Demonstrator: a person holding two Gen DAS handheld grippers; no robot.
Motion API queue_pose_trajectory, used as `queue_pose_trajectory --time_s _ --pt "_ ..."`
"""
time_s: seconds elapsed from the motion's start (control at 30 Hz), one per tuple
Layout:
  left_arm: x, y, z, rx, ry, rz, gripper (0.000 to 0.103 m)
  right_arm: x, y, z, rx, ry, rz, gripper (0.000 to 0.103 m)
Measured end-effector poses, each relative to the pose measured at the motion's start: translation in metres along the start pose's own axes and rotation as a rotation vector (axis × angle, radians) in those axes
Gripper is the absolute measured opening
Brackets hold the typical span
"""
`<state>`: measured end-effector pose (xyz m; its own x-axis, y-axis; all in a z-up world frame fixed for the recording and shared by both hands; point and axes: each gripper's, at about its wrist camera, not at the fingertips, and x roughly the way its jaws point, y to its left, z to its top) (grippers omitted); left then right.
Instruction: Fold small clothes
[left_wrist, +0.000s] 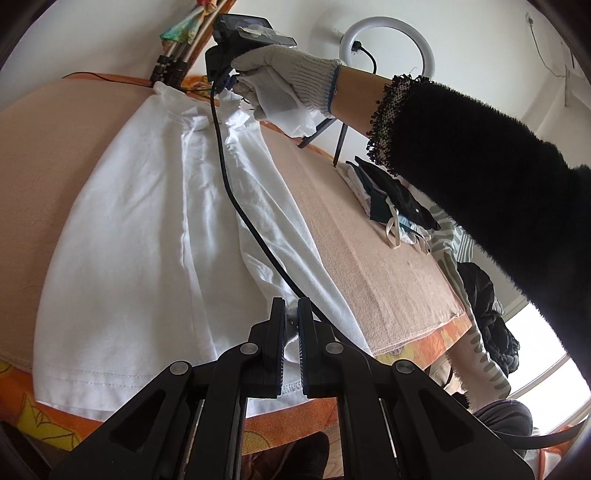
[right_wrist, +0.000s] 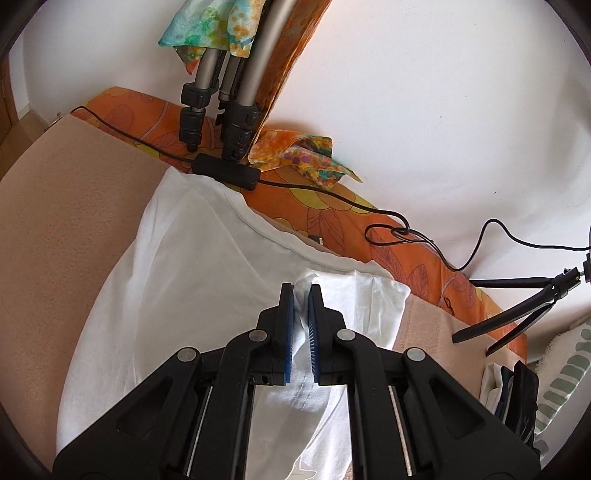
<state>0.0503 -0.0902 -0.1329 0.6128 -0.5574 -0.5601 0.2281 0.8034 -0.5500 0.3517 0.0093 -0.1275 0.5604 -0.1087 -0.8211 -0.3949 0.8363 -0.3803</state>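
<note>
White cotton T-shirt (left_wrist: 147, 229) lies spread on the beige-towelled table (left_wrist: 369, 251). At 6 o'clock the left tongs (left_wrist: 291, 314) pinch its hem; toward 12 o'clock the right tongs (right_wrist: 303, 295) clamp a fold by its collar. Folded dark clothes (left_wrist: 395, 199) sit at 3 o'clock.

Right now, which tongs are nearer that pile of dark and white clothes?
Right, I'd judge. The right tongs pinch the white cotton T-shirt near the pile; the left tongs grip its hem, farther off.

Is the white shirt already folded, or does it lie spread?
Partly folded: the white shirt has one side turned over lengthwise, and both claws, left and right, pinch its cloth.
</note>
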Motion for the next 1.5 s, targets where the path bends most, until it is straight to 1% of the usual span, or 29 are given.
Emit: queue_pose_trajectory --time_s 0.1,0.13,0.17,0.2,0.23,0.27,0.3,0.4,0.47,0.5,0.57,0.67,0.7,0.73,0.77,0.83,0.87,0.97,1.07,1.17,1.2,1.23,1.33,1.37,1.43,1.5 --pt "0.002 0.003 -0.001 -0.003 0.02 0.01 0.005 0.007 0.003 0.0 -0.002 0.011 0.011 0.008" --pt "0.001 0.005 0.0 -0.011 0.019 0.009 0.005 0.007 0.001 0.0 0.007 0.018 0.033 0.01" --pt "0.0 0.005 0.001 -0.013 0.019 0.007 0.006 0.005 -0.003 0.0 0.02 0.016 0.074 0.014" --pt "-0.002 0.005 0.002 -0.008 0.023 0.011 0.011 0.001 -0.007 -0.001 0.041 0.007 0.103 0.03" --pt "-0.004 0.005 0.003 -0.003 0.026 0.013 0.012 -0.005 -0.014 -0.003 0.063 -0.012 0.122 0.052" --pt "-0.007 0.006 0.003 -0.001 0.023 0.01 0.013 -0.014 -0.022 -0.005 0.082 -0.037 0.14 0.06" --pt "-0.01 0.007 0.004 -0.002 0.022 0.011 0.013 -0.024 -0.031 -0.007 0.105 -0.066 0.153 0.063" --pt "-0.02 0.009 0.005 0.011 0.028 0.024 0.013 -0.054 -0.064 -0.023 0.191 -0.115 0.24 0.064" --pt "-0.026 0.012 0.007 0.011 0.039 0.029 0.013 -0.073 -0.085 -0.04 0.244 -0.143 0.244 0.064" --pt "-0.029 0.013 0.007 0.011 0.042 0.031 0.013 -0.081 -0.095 -0.051 0.263 -0.149 0.273 0.064" --pt "-0.037 0.015 0.01 0.02 0.049 0.027 0.013 -0.098 -0.109 -0.079 0.3 -0.162 0.31 0.064" --pt "-0.044 0.018 0.014 0.054 0.07 0.023 0.013 -0.119 -0.114 -0.128 0.309 -0.161 0.328 0.063" --pt "-0.045 0.02 0.016 0.061 0.084 0.012 0.015 -0.126 -0.115 -0.145 0.307 -0.159 0.329 0.063" --pt "-0.045 0.023 0.017 0.066 0.099 0.009 0.018 -0.133 -0.112 -0.163 0.305 -0.16 0.338 0.063" --pt "-0.045 0.025 0.019 0.067 0.111 0.009 0.024 -0.139 -0.109 -0.18 0.306 -0.155 0.354 0.063" --pt "-0.041 0.027 0.022 0.07 0.131 0.0 0.025 -0.152 -0.102 -0.215 0.319 -0.143 0.388 0.063" --pt "-0.038 0.025 0.023 0.087 0.139 0.007 0.027 -0.158 -0.097 -0.231 0.323 -0.138 0.403 0.063" --pt "-0.026 0.012 0.021 0.181 0.177 0.001 0.036 -0.173 -0.086 -0.278 0.342 -0.117 0.422 0.063" --pt "-0.018 -0.004 0.015 0.278 0.181 0.014 0.036 -0.174 -0.079 -0.323 0.405 -0.046 0.468 0.062" --pt "-0.014 -0.018 0.008 0.383 0.164 0.035 0.036 -0.175 -0.068 -0.361 0.424 0.005 0.479 0.062" --pt "-0.013 -0.022 0.005 0.423 0.159 0.055 0.036 -0.177 -0.065 -0.373 0.428 0.014 0.489 0.062" --pt "-0.012 -0.024 0.003 0.446 0.159 0.071 0.035 -0.18 -0.061 -0.384 0.428 0.017 0.503 0.062" --pt "-0.009 -0.022 0.001 0.445 0.172 0.064 0.033 -0.194 -0.047 -0.408 0.388 0.009 0.528 0.062" --pt "-0.007 -0.021 0.0 0.451 0.177 0.073 0.03 -0.197 -0.041 -0.413 0.36 0.001 0.523 0.062" --pt "-0.004 -0.022 -0.002 0.451 0.188 0.083 0.027 -0.205 -0.029 -0.422 0.303 -0.017 0.511 0.062" --pt "0.0 -0.022 -0.002 0.456 0.186 0.097 0.013 -0.206 -0.017 -0.425 0.252 -0.025 0.495 0.062"
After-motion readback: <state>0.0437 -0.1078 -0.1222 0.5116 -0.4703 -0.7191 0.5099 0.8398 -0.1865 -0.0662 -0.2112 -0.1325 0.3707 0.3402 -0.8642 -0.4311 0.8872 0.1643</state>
